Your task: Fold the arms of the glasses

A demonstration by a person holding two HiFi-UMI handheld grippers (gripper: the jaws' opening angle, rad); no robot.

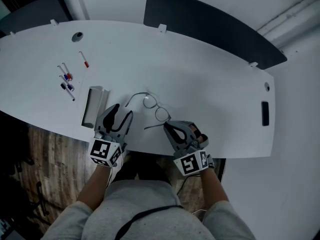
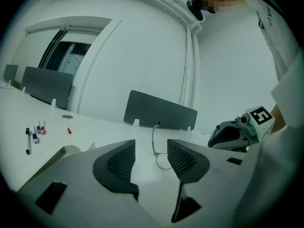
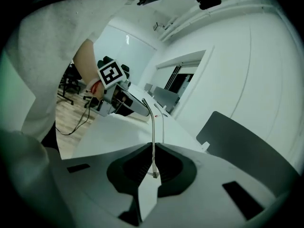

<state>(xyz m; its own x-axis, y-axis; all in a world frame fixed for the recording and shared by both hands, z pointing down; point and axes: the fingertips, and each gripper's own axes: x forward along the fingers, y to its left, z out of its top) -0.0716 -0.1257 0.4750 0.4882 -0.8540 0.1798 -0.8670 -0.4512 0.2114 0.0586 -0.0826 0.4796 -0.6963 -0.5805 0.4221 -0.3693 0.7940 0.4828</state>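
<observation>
On the table [image 1: 215, 79]: the glasses [image 1: 152, 105] lie open near the front edge, between the two grippers, lenses side by side.
Right gripper [image 1: 166, 125]: clenched on one thin metal arm of the glasses; its own view shows the wire [image 3: 153, 127] pinched between the pads and running up and away.
Left gripper [image 1: 123, 113]: released, pads spread wide; the other arm of the glasses [image 2: 155, 139] shows through the gap, but beyond the pads and not touching them.
Step in hand: probably the first fold, with the right side gripped and ready to swing in.
Next move: the pinched arm likely has to turn about its hinge toward the lenses. The left gripper may need to steady the frame, so that it does not slide or lift.
Risk: the wire looks springy and could slip or bend under a hard pinch.
Hard to make out: the hinges are too small to read, and the right gripper covers part of the arm it holds.
Beside: a grey tray [image 1: 93, 105] just left of the left gripper, some markers [image 1: 66, 81] well apart.
</observation>
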